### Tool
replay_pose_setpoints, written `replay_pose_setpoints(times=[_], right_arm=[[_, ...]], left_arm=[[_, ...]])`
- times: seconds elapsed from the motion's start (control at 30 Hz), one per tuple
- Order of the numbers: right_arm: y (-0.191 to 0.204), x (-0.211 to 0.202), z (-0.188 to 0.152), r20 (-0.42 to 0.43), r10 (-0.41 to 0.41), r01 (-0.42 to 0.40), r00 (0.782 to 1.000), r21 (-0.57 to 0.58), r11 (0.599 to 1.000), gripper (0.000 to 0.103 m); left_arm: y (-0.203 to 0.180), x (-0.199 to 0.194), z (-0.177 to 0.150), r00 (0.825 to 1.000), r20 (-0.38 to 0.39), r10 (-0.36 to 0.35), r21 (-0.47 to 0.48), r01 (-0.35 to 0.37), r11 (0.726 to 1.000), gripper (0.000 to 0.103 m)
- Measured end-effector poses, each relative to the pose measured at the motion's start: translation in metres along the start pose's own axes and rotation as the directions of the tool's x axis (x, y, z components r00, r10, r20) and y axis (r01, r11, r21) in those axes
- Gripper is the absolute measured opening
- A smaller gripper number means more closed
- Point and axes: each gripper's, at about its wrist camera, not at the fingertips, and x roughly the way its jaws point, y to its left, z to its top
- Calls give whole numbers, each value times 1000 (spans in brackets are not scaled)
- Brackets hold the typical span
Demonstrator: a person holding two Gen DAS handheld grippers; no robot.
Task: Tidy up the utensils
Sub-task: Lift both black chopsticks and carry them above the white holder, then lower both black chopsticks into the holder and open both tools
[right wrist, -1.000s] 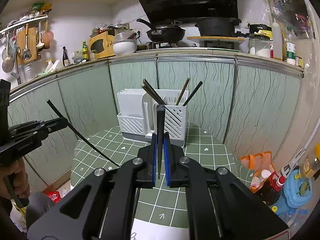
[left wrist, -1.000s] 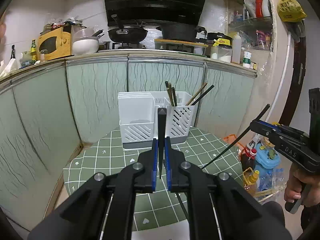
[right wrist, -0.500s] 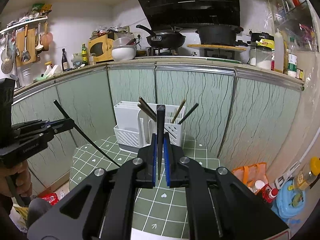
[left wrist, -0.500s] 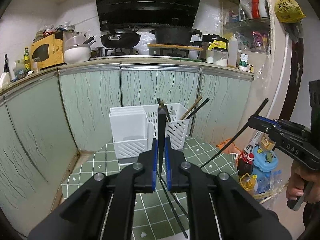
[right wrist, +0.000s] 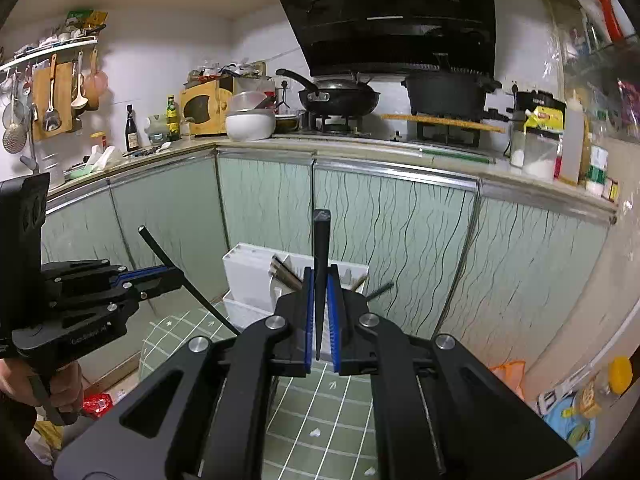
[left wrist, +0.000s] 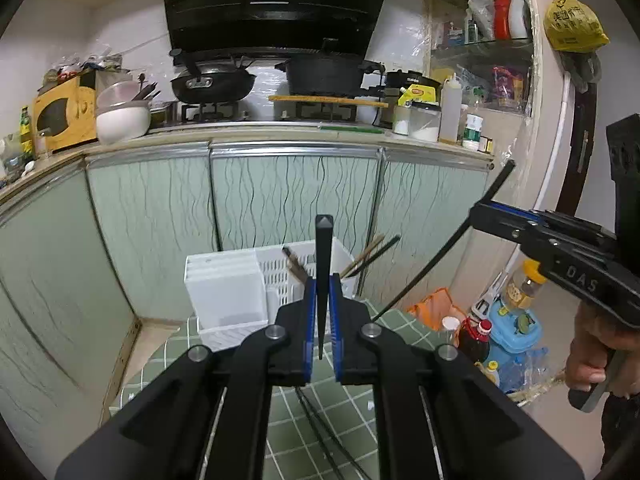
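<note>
The left gripper [left wrist: 322, 312] has its 2 blue-lined fingers [left wrist: 308, 312] drawn in narrow on a black chopstick [left wrist: 323, 276], which stands upright between them with its square butt end uppermost. The right gripper [right wrist: 322, 312] pinches a second black chopstick [right wrist: 321, 276] the same way, also upright. Seen from the opposite camera, each chopstick runs slantwise through its gripper, thick end high and thin tip low, the tip over the table [left wrist: 352, 408].

Beyond both grippers stands a white utensil holder [left wrist: 228, 292] at the far edge of the table. Its left part is closed by a plain white front; its right part is a slotted basket [left wrist: 280, 276]. In the basket lean several chopsticks [left wrist: 366, 254], dark and brown ones, tilted left and right. 2 thin dark sticks [left wrist: 320, 428] lie on the table below the left gripper; where they end is hidden.

The table wears a green checked cloth with white marks. Behind it runs a row of pale green cabinet doors [left wrist: 280, 200] under a counter. On the counter sit a wok [left wrist: 212, 84], a black pot [left wrist: 324, 76], a white bowl [left wrist: 122, 120] and a yellow box [left wrist: 60, 116]. Bottles and a blue container [left wrist: 516, 328] crowd the floor to the right of the table.
</note>
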Motion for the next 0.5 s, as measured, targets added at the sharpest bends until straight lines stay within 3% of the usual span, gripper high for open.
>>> replay_pose_setpoints(times=[0.5], right_arm=[[-21,50,52,20,6,-6,1000,29,1000,6]], left_arm=[[-3,42,75,999,48,-22,18,21,1000,6]])
